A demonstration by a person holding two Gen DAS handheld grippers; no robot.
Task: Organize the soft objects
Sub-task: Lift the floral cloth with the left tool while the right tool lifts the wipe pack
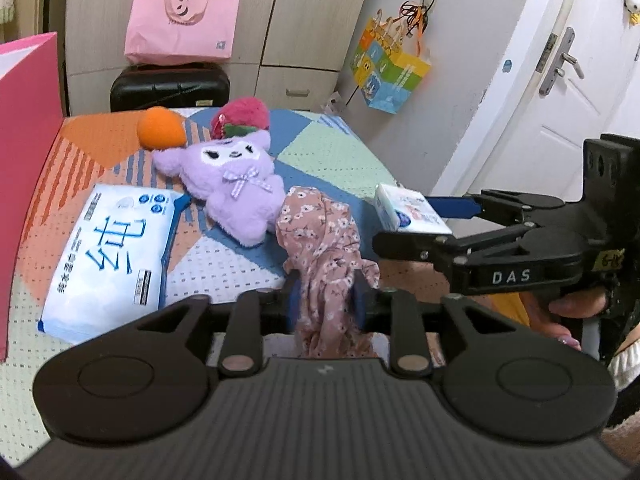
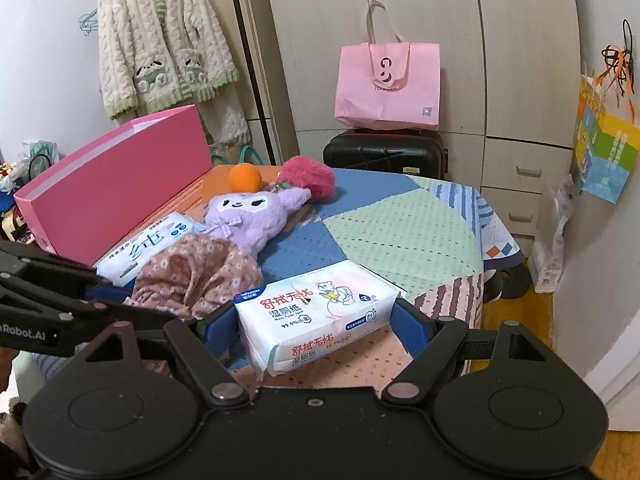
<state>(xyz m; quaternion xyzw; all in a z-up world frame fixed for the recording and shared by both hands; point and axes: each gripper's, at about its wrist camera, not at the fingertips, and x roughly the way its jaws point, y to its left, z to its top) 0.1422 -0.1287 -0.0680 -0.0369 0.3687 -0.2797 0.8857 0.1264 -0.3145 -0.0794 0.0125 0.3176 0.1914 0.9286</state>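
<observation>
Left wrist view: left hand-held gripper [image 1: 326, 292] narrowly parted around floral cloth [image 1: 324, 240], right hand-held gripper [image 2: 316, 320] clamping wipes pack [image 2: 316, 312].

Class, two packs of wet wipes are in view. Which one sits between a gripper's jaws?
The bear-printed wipes pack with red lettering, between the right gripper jaws. The blue-lettered wipes pack lies untouched beside the pink box.

My work surface is a table under a patchwork cloth of orange, blue, mint and striped panels [image 2: 400, 232]. On it lie a round orange plush ball [image 2: 245, 177] at twelve o'clock, a fuzzy magenta pompom [image 2: 316, 178] just beside it at one, and a lilac plush bunny [image 2: 248, 216] touching both. A white-and-blue wet-wipe pack [image 1: 108, 260] lies at nine o'clock beside an upright pink cardboard box [image 2: 116, 196].
</observation>
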